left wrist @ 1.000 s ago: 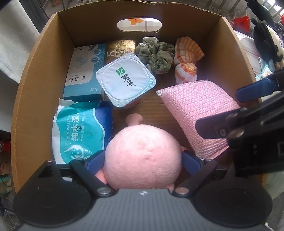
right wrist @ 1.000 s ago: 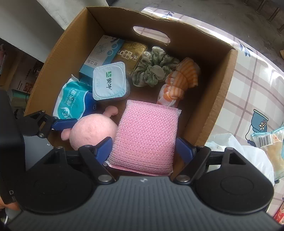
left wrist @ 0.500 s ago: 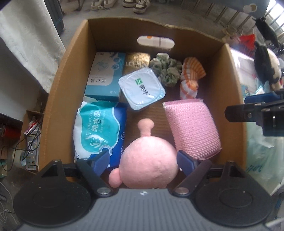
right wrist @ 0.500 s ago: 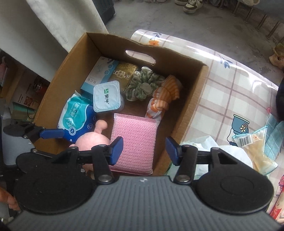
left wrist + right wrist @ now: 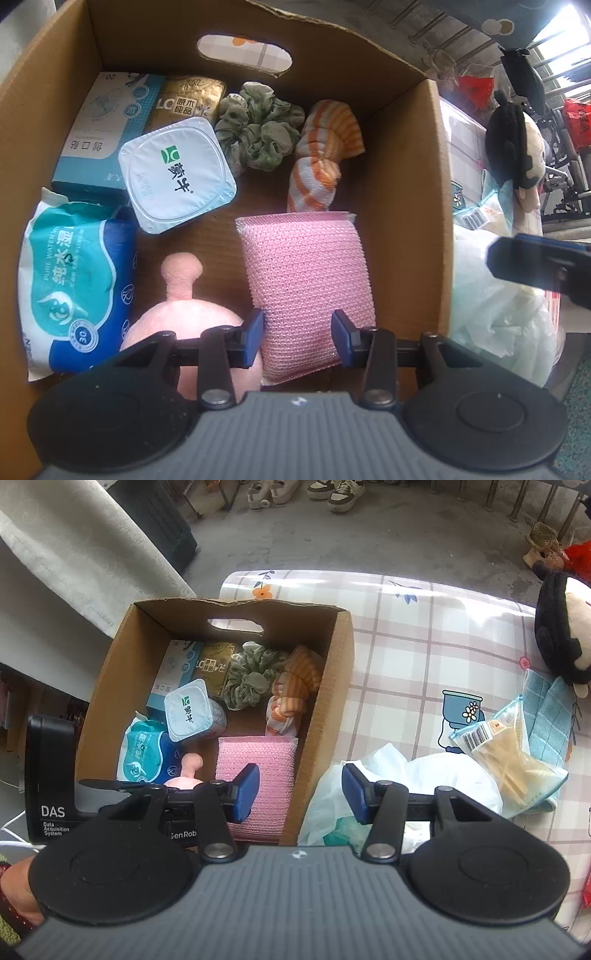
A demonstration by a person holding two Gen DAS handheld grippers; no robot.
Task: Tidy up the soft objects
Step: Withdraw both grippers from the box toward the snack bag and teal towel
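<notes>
A cardboard box [image 5: 406, 192] [image 5: 325, 709] holds a pink plush toy [image 5: 184, 314] [image 5: 190, 768], a pink scrub sponge [image 5: 306, 273] [image 5: 262, 775], a green scrunchie [image 5: 258, 133] [image 5: 251, 679], an orange striped cloth [image 5: 325, 155] [image 5: 291, 690], a wet-wipes pack [image 5: 77, 280], a yogurt cup [image 5: 177, 173], a blue box and a gold packet. My left gripper [image 5: 297, 338] is open and empty above the sponge's near end. My right gripper [image 5: 300, 792] is open and empty above the box's right wall.
On the checked tablecloth [image 5: 424, 642] right of the box lie a crumpled white plastic bag [image 5: 417, 775], a packet on a blue cloth [image 5: 517, 760] and a black-and-white plush [image 5: 561, 627]. The floor and shoes [image 5: 332, 487] lie beyond the table.
Both grippers let go and rose out of the box. The pink plush and the sponge now lie in the box. The left gripper shifted right, over the sponge; the right gripper moved right.
</notes>
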